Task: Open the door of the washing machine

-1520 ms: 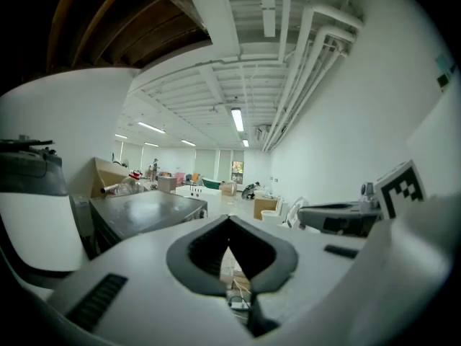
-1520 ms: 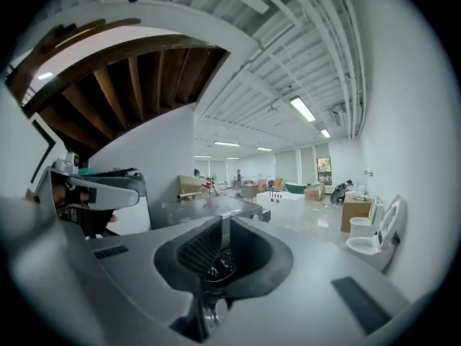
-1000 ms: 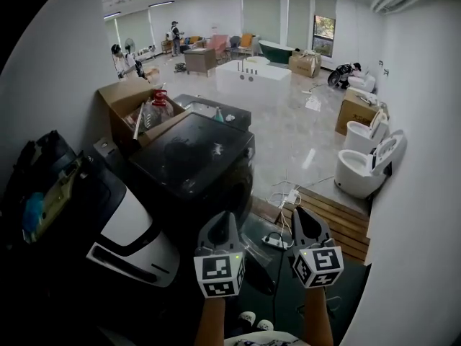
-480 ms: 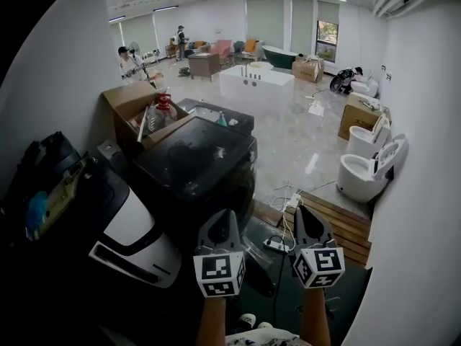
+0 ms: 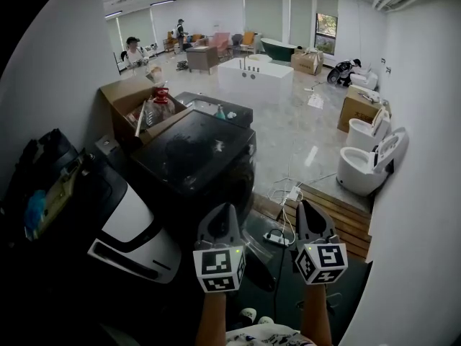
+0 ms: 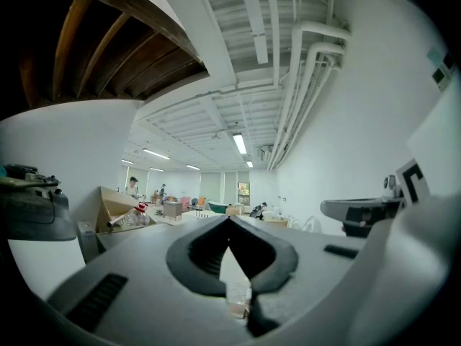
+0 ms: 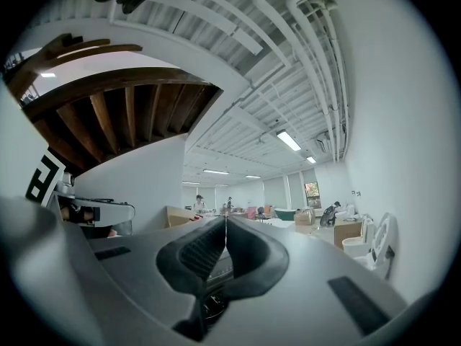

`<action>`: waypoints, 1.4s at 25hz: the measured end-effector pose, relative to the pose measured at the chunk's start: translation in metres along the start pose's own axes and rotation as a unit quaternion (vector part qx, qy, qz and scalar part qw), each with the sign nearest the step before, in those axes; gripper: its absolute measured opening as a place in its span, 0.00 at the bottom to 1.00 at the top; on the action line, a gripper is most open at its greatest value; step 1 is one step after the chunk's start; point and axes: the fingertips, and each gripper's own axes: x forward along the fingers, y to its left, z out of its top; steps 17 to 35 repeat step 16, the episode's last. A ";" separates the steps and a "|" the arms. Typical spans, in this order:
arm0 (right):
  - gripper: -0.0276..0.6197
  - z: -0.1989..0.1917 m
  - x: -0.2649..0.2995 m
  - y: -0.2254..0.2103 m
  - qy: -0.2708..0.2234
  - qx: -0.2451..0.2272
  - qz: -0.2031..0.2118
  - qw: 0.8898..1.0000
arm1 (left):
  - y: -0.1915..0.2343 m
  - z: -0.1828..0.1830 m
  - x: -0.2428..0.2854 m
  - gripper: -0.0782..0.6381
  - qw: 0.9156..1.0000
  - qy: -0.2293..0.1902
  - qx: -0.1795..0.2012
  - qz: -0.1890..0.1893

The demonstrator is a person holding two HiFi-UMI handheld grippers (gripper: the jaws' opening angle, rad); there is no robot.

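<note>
The black washing machine (image 5: 193, 157) stands in the middle of the head view, its glossy lid up and its front facing the lower right. Its round door (image 5: 257, 259) shows dimly low on that front, between my two grippers; whether it is ajar I cannot tell. My left gripper (image 5: 222, 212) hovers just before the machine's front corner, jaws shut and empty. My right gripper (image 5: 306, 207) hangs beside it over the floor, also shut on nothing. In the right gripper view the dark round door (image 7: 210, 305) shows below the closed jaws (image 7: 225, 220). The left gripper (image 6: 229, 222) looks across the room.
A black-and-white appliance (image 5: 131, 229) stands left of the washer, and a cardboard box (image 5: 128, 99) with bottles stands behind it. A power strip with cables (image 5: 277, 239) lies on the floor by a wooden platform (image 5: 340, 218). Toilets (image 5: 364, 173) line the right wall.
Both grippers stay side by side in front of the washer, jaws closed throughout. Only a person far back in the room has walked.
</note>
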 end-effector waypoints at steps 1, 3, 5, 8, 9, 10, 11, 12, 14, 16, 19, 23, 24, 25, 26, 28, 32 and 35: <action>0.07 0.000 0.000 -0.001 0.000 0.001 -0.002 1.000 | -0.001 0.000 0.001 0.11 1.000 0.000 0.000 -0.001; 0.07 -0.001 0.001 -0.003 0.002 0.003 -0.005 1.000 | -0.002 0.000 0.003 0.11 1.000 0.001 0.000 -0.004; 0.07 -0.002 0.003 -0.004 0.003 0.005 -0.006 1.000 | -0.004 -0.001 0.006 0.11 1.000 0.002 0.000 -0.007; 0.07 -0.001 0.005 -0.005 0.002 0.003 -0.006 1.000 | -0.004 0.000 0.009 0.11 1.000 0.002 0.001 -0.009; 0.07 -0.001 0.005 -0.005 0.002 0.002 -0.006 1.000 | -0.004 0.000 0.010 0.11 1.000 0.002 0.001 -0.009; 0.07 -0.001 0.006 -0.006 0.002 0.002 -0.007 1.000 | -0.004 0.000 0.011 0.11 1.000 0.002 0.001 -0.010; 0.07 -0.001 0.007 -0.007 0.002 0.002 -0.008 1.000 | -0.003 0.000 0.012 0.11 1.000 0.002 0.001 -0.010; 0.07 -0.001 0.007 -0.008 0.002 0.003 -0.009 1.000 | -0.003 0.000 0.012 0.11 1.000 0.001 0.001 -0.011; 0.07 -0.001 0.007 -0.009 0.003 0.004 -0.011 1.000 | -0.002 0.000 0.012 0.11 1.000 0.002 0.001 -0.010; 0.07 -0.001 0.006 -0.009 0.003 0.005 -0.012 1.000 | -0.002 0.000 0.012 0.11 1.000 0.003 0.001 -0.009; 0.07 -0.001 0.006 -0.009 0.003 0.005 -0.012 1.000 | -0.002 0.000 0.012 0.11 1.000 0.003 0.001 -0.009; 0.07 -0.001 0.006 -0.009 0.003 0.005 -0.012 1.000 | -0.002 0.000 0.012 0.11 1.000 0.003 0.001 -0.009; 0.07 -0.001 0.006 -0.009 0.003 0.005 -0.012 1.000 | -0.002 0.000 0.012 0.11 1.000 0.003 0.001 -0.009; 0.07 -0.001 0.006 -0.009 0.003 0.005 -0.012 1.000 | -0.002 0.000 0.012 0.11 1.000 0.003 0.001 -0.009; 0.07 -0.001 0.006 -0.009 0.003 0.005 -0.012 1.000 | -0.002 0.000 0.012 0.11 1.000 0.003 0.001 -0.009; 0.07 -0.001 0.006 -0.009 0.003 0.005 -0.012 1.000 | -0.002 0.000 0.012 0.11 1.000 0.003 0.001 -0.009; 0.07 -0.001 0.006 -0.009 0.003 0.005 -0.012 1.000 | -0.002 0.000 0.012 0.11 1.000 0.003 0.001 -0.009; 0.07 -0.001 0.006 -0.009 0.003 0.005 -0.012 1.000 | -0.002 0.000 0.012 0.11 1.000 0.003 0.001 -0.009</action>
